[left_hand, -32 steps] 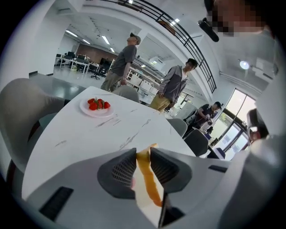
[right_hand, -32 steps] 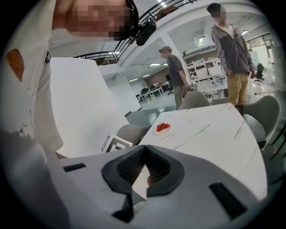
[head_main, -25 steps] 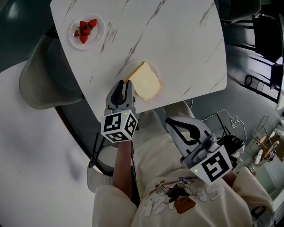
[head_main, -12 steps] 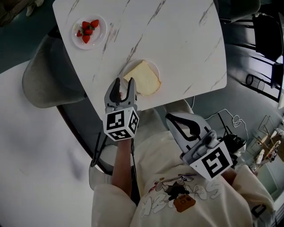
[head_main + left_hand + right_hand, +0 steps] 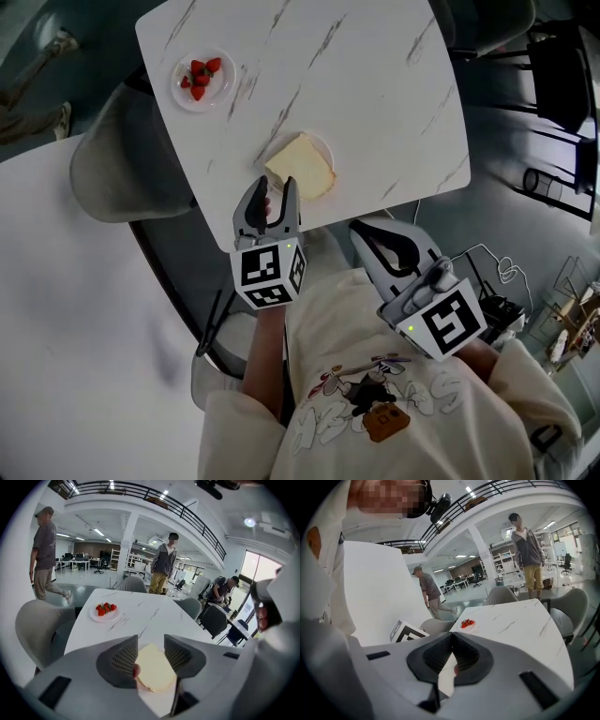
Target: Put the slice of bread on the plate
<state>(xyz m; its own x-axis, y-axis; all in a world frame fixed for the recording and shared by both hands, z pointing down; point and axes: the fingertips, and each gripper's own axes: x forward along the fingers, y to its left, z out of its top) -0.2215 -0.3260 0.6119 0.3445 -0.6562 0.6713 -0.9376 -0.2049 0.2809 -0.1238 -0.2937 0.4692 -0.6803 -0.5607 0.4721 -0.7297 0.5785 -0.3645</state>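
With the slice of bread (image 5: 300, 167) lying on the plate (image 5: 322, 143) mid-frame, the left gripper (image 5: 273, 187), fingers just opened off it and empty, needed lifting straight clear.

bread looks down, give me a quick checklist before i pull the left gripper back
1. Slice of bread lying flat on the plate: ok.
2. Left gripper has let go: ok. Its jaws have just been opening and stand apart, with nothing gripped; the bread shows through the gap, lower down.
3. Bread wholly inside the plate's rim: cannot tell, as the slice covers most of the plate.
4. Right gripper empty and out of the way: ok. Its jaws are together, and it is off the table, near the person's chest.
5. Plate of strawberries away from the left gripper: ok, it sits at the far corner.
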